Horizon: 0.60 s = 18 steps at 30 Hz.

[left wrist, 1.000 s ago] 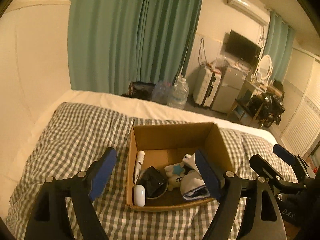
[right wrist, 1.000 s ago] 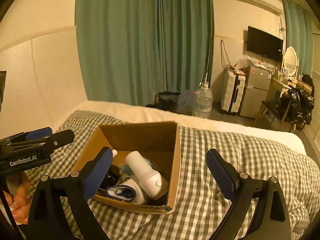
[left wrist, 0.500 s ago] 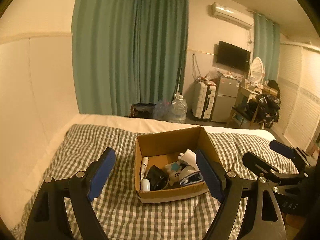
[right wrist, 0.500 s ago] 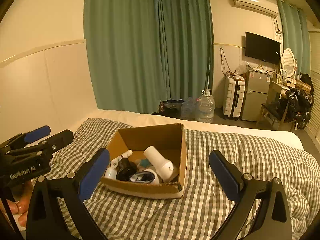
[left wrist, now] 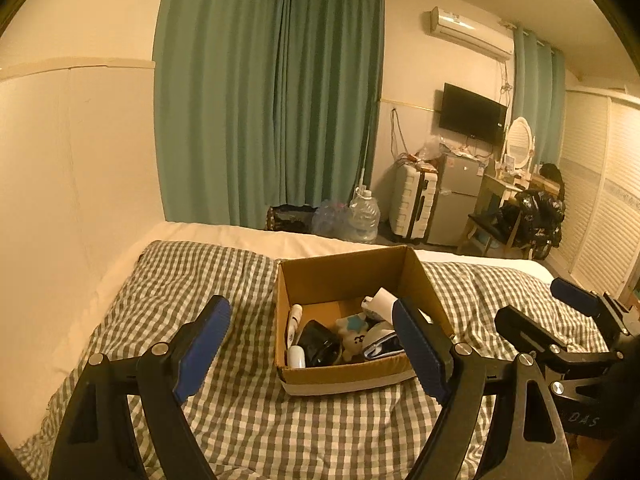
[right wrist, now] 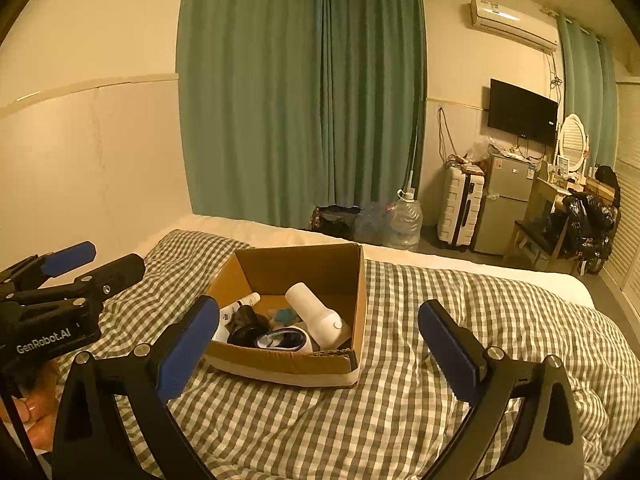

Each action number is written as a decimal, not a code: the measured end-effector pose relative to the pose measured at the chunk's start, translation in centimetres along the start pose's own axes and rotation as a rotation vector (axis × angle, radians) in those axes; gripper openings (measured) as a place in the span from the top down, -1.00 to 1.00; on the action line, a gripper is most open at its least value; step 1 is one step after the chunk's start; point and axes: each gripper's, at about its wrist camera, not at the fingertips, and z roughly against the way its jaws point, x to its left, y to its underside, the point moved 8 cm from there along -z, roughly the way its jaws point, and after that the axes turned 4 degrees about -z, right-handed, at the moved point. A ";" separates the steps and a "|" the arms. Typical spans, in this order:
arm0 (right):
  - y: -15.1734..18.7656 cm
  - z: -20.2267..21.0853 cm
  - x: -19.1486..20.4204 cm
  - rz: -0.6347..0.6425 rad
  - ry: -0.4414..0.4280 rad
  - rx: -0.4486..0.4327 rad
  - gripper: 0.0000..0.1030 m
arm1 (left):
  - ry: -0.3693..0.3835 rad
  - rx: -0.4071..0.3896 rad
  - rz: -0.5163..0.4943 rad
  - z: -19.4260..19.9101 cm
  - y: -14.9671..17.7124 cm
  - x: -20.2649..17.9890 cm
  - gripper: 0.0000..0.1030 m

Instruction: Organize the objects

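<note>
An open cardboard box (left wrist: 352,276) (right wrist: 320,264) sits on the checked bedcover. It holds a white bottle (right wrist: 316,316), a thin white tube (left wrist: 294,320), a black pouch (left wrist: 318,344), a small plush toy (left wrist: 354,332) and a white-and-dark item (right wrist: 286,340). My left gripper (left wrist: 312,344) is open and empty, held back from the box's near side. My right gripper (right wrist: 320,344) is open and empty, also short of the box. Each gripper shows in the other's view, the right one (left wrist: 560,320) and the left one (right wrist: 76,272).
The checked bedcover (right wrist: 460,300) covers the bed, with a padded wall (left wrist: 60,180) on the left. Beyond the bed are green curtains (right wrist: 300,100), water jugs (right wrist: 406,220), a white suitcase (right wrist: 460,208), a small fridge (right wrist: 504,200) and a desk with a mirror (right wrist: 572,148).
Both grippers have pulled back and risen away from the box, which now looks smaller and farther. Both stay open and empty.
</note>
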 end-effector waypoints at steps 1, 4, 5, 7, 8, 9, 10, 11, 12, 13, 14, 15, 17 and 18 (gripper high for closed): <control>0.0 0.0 0.1 0.002 0.000 0.000 -0.94 | -0.003 -0.002 -0.005 0.1 0.0 0.0 -0.67; 0.2 0.0 0.0 0.001 -0.004 0.002 -0.94 | -0.010 -0.008 -0.016 0.1 0.1 0.0 -0.67; 0.2 0.1 0.1 0.000 -0.005 0.002 -0.94 | -0.010 -0.008 -0.016 0.1 0.2 0.0 -0.67; 0.2 0.1 0.0 0.000 -0.003 0.003 -0.94 | -0.009 -0.007 -0.012 0.1 0.2 0.1 -0.67; 0.3 0.1 0.0 -0.001 -0.003 0.004 -0.94 | -0.008 -0.007 -0.009 0.2 0.2 0.0 -0.67; 0.3 0.2 -0.1 -0.002 -0.004 0.004 -0.94 | -0.009 -0.008 -0.006 0.2 0.2 0.1 -0.67; 0.2 0.2 -0.1 -0.002 -0.004 0.004 -0.94 | -0.010 -0.009 -0.005 0.2 0.1 0.1 -0.67; 0.2 0.3 0.0 0.002 -0.003 0.004 -0.94 | -0.012 -0.010 -0.005 0.3 0.1 0.1 -0.67; 0.2 0.3 0.0 0.003 -0.003 0.004 -0.94 | -0.013 -0.010 -0.005 0.3 0.1 0.1 -0.67; 0.2 0.4 0.0 0.004 -0.002 0.003 -0.94 | -0.015 -0.011 -0.005 0.3 0.1 0.2 -0.67; 0.2 0.4 0.0 0.005 -0.002 0.002 -0.94 | -0.016 -0.011 -0.005 0.4 0.1 0.2 -0.67; 0.2 0.4 0.0 0.007 -0.002 0.003 -0.94 | -0.017 -0.010 -0.005 0.4 0.0 0.2 -0.67; 0.3 0.4 0.0 0.013 0.001 0.003 -0.94 | -0.017 -0.008 -0.005 0.5 0.1 0.2 -0.67; 0.3 0.5 0.0 0.016 0.005 0.001 -0.94 | -0.018 -0.009 -0.004 0.5 0.1 0.3 -0.67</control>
